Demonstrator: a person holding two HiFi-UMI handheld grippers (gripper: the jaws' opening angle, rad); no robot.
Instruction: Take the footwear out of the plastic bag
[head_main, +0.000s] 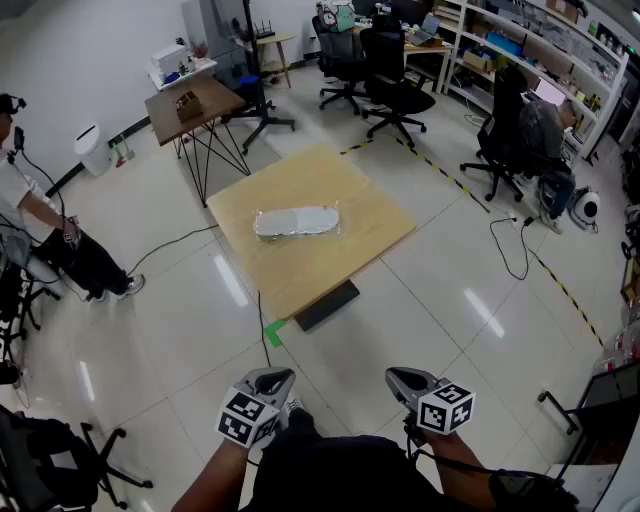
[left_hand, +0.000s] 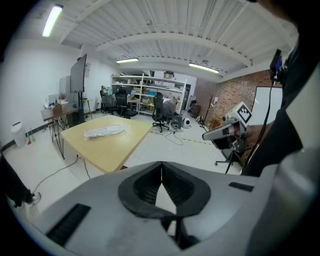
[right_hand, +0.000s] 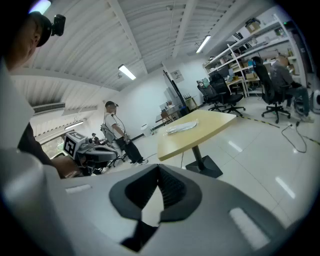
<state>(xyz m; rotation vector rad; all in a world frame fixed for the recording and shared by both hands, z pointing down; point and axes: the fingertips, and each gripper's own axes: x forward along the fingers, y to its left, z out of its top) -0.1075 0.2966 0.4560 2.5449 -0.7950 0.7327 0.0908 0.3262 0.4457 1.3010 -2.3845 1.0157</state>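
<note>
A clear plastic bag with pale footwear inside (head_main: 297, 221) lies flat on the square wooden table (head_main: 360, 240); the same bag (left_hand: 104, 131) (right_hand: 182, 127) shows small and far off in both gripper views. My left gripper (head_main: 273, 380) and right gripper (head_main: 402, 379) are held close to my body, well short of the table, above the tiled floor. Each one's jaws meet at the tips with nothing between them. The left gripper (left_hand: 161, 166) sees the right one off to its side, and the right gripper (right_hand: 159, 169) sees the left one.
A person (head_main: 40, 230) stands at the left. A small brown table (head_main: 195, 105) stands behind the wooden one, with office chairs (head_main: 392, 75) and shelves at the back right. A cable (head_main: 515, 245) and striped tape run over the floor; a green tape patch (head_main: 274, 332) lies near the table base.
</note>
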